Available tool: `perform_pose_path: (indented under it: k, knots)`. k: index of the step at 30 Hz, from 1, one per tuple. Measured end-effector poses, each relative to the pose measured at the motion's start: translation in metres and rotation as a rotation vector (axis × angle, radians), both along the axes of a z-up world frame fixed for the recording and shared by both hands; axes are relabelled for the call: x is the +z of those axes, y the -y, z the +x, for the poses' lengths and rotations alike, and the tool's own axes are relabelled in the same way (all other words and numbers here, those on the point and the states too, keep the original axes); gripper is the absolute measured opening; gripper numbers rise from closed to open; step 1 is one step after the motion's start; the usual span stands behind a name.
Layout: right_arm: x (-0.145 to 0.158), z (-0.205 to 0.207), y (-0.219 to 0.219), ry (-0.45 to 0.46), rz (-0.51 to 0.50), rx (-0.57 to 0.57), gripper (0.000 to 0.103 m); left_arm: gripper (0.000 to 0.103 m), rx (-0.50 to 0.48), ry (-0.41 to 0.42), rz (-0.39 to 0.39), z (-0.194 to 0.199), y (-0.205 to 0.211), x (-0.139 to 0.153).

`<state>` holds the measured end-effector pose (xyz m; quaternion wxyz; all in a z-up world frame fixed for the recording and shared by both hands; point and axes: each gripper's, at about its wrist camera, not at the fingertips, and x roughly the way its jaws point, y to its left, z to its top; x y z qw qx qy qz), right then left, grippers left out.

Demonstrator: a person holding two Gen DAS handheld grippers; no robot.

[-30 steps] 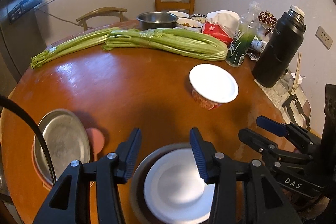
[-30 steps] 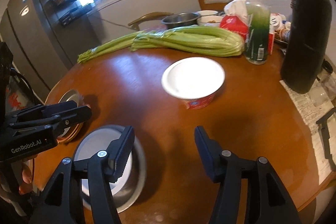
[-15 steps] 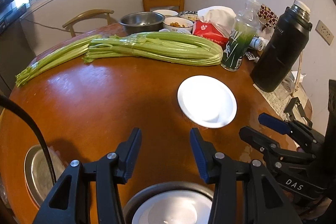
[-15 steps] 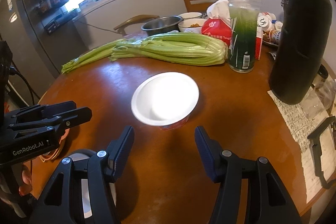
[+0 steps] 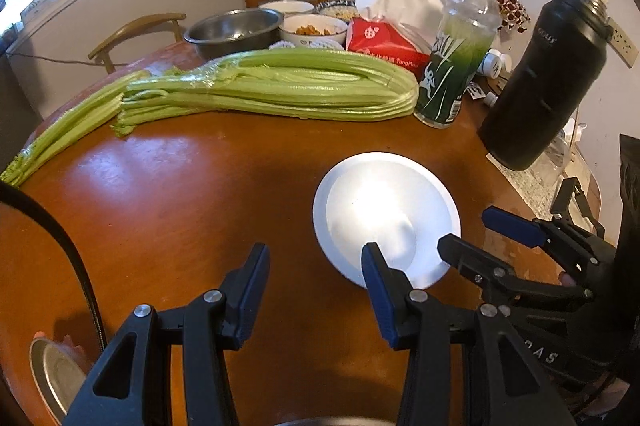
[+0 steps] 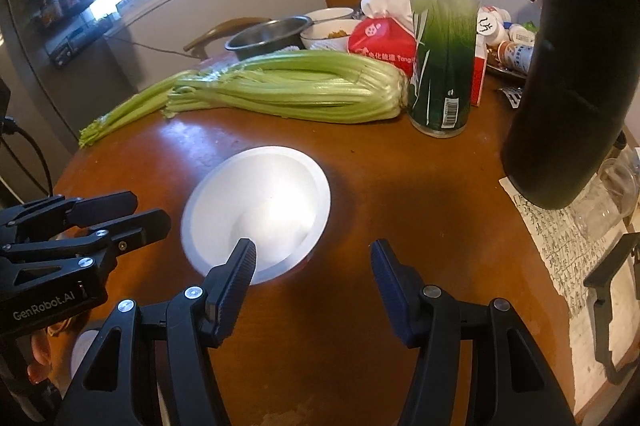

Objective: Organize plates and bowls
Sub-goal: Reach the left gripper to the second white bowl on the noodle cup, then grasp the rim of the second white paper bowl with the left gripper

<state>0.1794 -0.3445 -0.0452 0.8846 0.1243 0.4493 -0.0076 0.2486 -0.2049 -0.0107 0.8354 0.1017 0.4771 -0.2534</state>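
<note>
A white bowl (image 5: 384, 214) sits on the round wooden table (image 5: 180, 194); it also shows in the right wrist view (image 6: 260, 202). My left gripper (image 5: 316, 270) is open and empty, just short of the bowl's near left rim. My right gripper (image 6: 312, 266) is open and empty, its left finger over the bowl's near rim. The right gripper also shows in the left wrist view (image 5: 484, 234). A metal plate (image 5: 52, 378) lies at the near left edge. The left gripper (image 6: 132, 210) also shows in the right wrist view.
Celery (image 5: 260, 90) lies across the table behind the bowl. A green bottle (image 5: 452, 74), a black flask (image 5: 544, 74), a red tissue pack (image 5: 380, 42), a steel bowl (image 5: 234, 30) and food bowls (image 5: 314, 28) stand at the back. Paper (image 6: 560, 238) lies at the right edge.
Both grippers have moved forward across the table toward the white bowl. The grey plate with a white dish on it has dropped out of view below. Both grippers stayed open.
</note>
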Motion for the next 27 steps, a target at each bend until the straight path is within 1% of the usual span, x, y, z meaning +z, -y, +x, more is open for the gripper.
perform_pose_path:
  k: [5, 10, 17, 19, 22, 24, 27]
  knots:
    - [-0.009, 0.011, -0.001, -0.021, -0.005, 0.009, 0.062, 0.048, -0.009, -0.049, -0.012, 0.011, 0.006, -0.013]
    - [-0.016, 0.021, -0.003, -0.031, -0.018, 0.025, 0.062, 0.048, 0.007, -0.094, -0.028, 0.020, 0.003, -0.023]
    - [-0.018, 0.029, -0.011, -0.023, -0.048, 0.060, 0.061, 0.048, 0.016, -0.117, -0.055, 0.027, -0.004, -0.028]
    - [-0.018, 0.030, -0.014, -0.021, -0.053, 0.072, 0.059, 0.048, 0.015, -0.121, -0.058, 0.027, -0.005, -0.028]
    - [-0.019, 0.032, -0.018, -0.029, -0.038, 0.095, 0.054, 0.048, 0.021, -0.141, -0.077, 0.029, -0.009, -0.029]
    - [-0.019, 0.031, -0.023, -0.031, -0.021, 0.120, 0.052, 0.048, 0.022, -0.152, -0.083, 0.030, -0.011, -0.030]
    - [-0.018, 0.030, -0.034, -0.029, 0.023, 0.160, 0.051, 0.047, 0.016, -0.161, -0.072, 0.028, -0.010, -0.032]
